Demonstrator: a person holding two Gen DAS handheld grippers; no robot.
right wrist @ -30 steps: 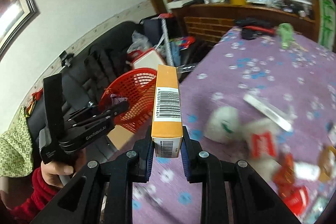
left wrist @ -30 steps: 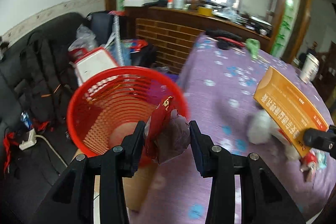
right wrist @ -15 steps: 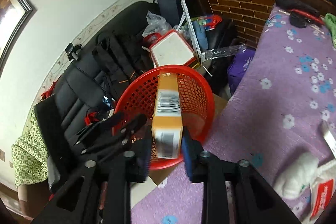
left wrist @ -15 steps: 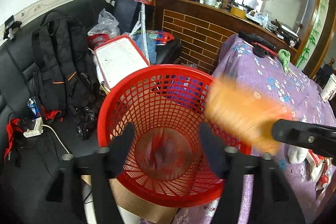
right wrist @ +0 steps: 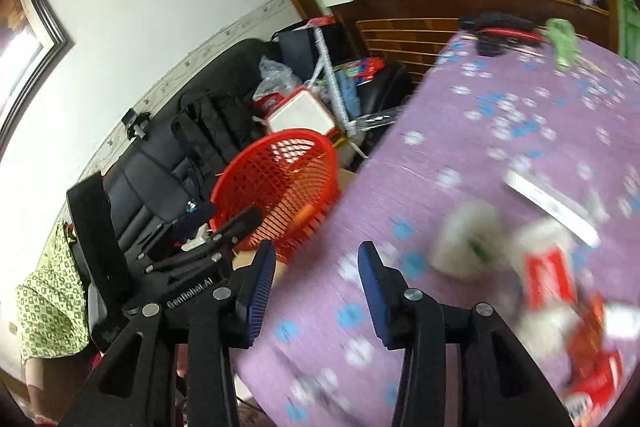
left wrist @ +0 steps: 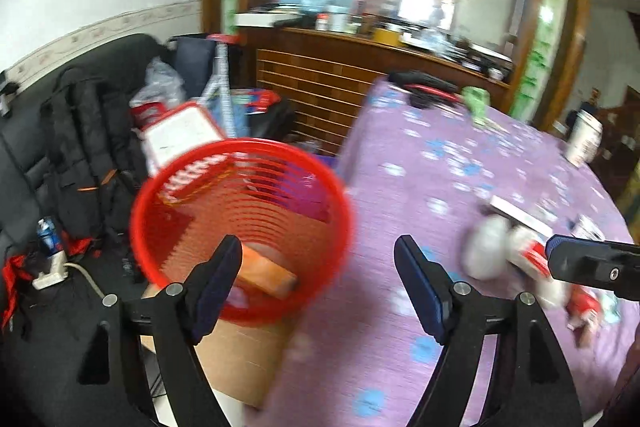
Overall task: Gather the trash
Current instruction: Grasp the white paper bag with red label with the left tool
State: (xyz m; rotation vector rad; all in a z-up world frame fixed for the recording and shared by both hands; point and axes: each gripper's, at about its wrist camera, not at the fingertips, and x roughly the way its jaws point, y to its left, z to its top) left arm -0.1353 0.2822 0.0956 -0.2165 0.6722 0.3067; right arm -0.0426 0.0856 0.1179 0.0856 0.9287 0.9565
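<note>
The red basket [left wrist: 240,227] stands on a cardboard box [left wrist: 244,355] just beside the edge of the table [left wrist: 440,187], which is covered in a purple flowered cloth. Inside the basket an orange box [left wrist: 266,269] lies slanted against the bottom, and next to it sits something pale and blurred that cannot be made out. In the right wrist view only a sliver of orange shows through the mesh of the basket [right wrist: 280,187].

The left gripper [left wrist: 318,259] hangs over the near rim of the basket and the table edge. Its jaws have just been opening and now stand spread wide with nothing between them. The right gripper [right wrist: 316,263] is over the table, on the table side of the basket; its jaws have also just been opening and stand apart, empty.

More trash lies on the table, well away from the basket: a white crumpled wad [right wrist: 468,239], a red and white packet [right wrist: 548,275] touching it, a flat white strip [right wrist: 552,203] just behind them, and a heap of red wrappers [right wrist: 592,359] further from the basket. All of it is blurred. A paper cup [left wrist: 584,143] stands at the far side of the table.

On the other side of the basket, a black sofa [left wrist: 24,147] holds a black backpack [left wrist: 88,147] and a white lidded container [left wrist: 180,135].
</note>
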